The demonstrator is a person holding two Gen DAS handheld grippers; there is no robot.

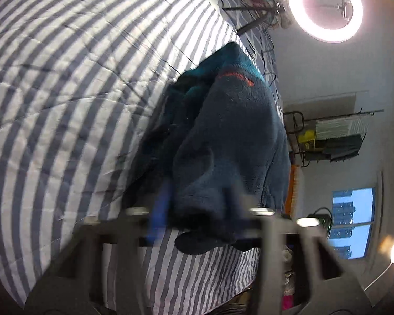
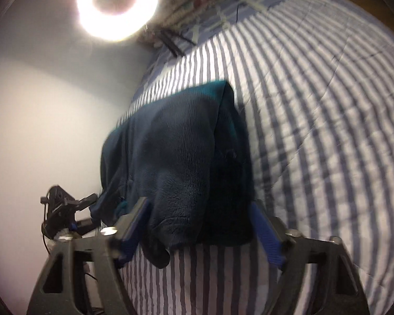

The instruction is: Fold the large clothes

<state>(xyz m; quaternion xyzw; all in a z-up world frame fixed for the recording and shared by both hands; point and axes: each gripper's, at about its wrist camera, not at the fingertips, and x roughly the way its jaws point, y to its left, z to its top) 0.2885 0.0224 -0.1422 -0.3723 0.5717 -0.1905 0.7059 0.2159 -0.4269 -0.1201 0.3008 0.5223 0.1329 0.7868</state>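
Left hand-held gripper blurred, jaws narrow around fabric, right hand-held gripper jaws apart, angled downward

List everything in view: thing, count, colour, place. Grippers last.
fleece: one, dark teal with an orange mark, bunched on the bed's near edge.
bedcover: one, grey and white stripes, spread over the bed.
ring light: one, glowing white, beyond the bed's far end.
rack: one, dark, with hanging items, against the wall in the left wrist view.
window: one, blue daylight, in the wall in the left wrist view.
left gripper: one, black with blue pads, closed on the fleece edge.
right gripper: one, black with blue pads, jaws apart around a fleece fold.
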